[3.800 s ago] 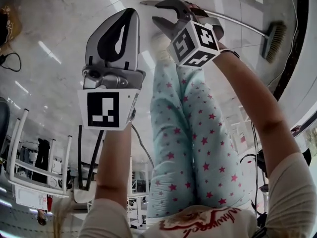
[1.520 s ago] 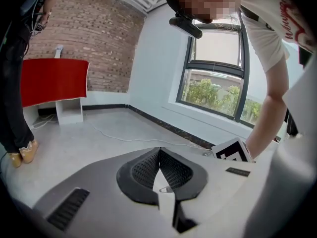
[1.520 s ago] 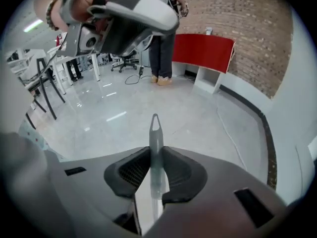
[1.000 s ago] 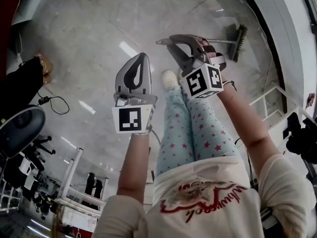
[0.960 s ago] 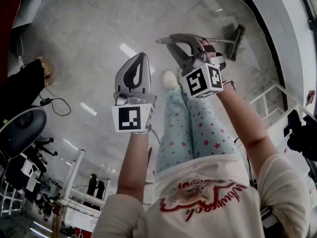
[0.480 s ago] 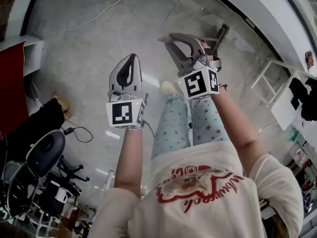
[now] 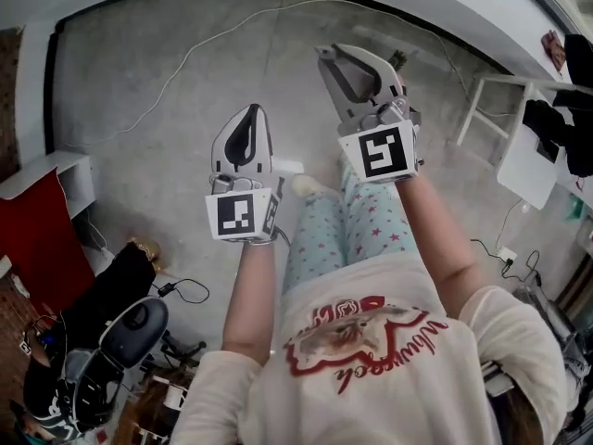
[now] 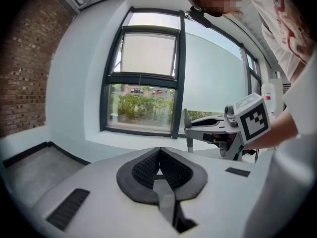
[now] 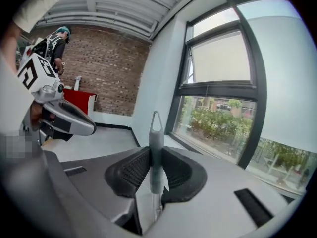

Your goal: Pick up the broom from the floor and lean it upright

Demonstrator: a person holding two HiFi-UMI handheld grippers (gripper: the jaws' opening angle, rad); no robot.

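Grey broom handle (image 9: 155,128) inside right gripper (image 9: 154,158); left gripper (image 8: 159,156) apart

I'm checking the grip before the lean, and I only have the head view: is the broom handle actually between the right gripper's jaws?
Observer: Yes. In the right gripper view the right gripper is shut on the broom handle, and the handle's looped end sticks out past the jaws.
Operator: And the left gripper?
Observer: The left gripper has its jaws together with nothing between them.
Operator: What are the grippers facing?
Observer: A dark-framed window with green bushes outside.
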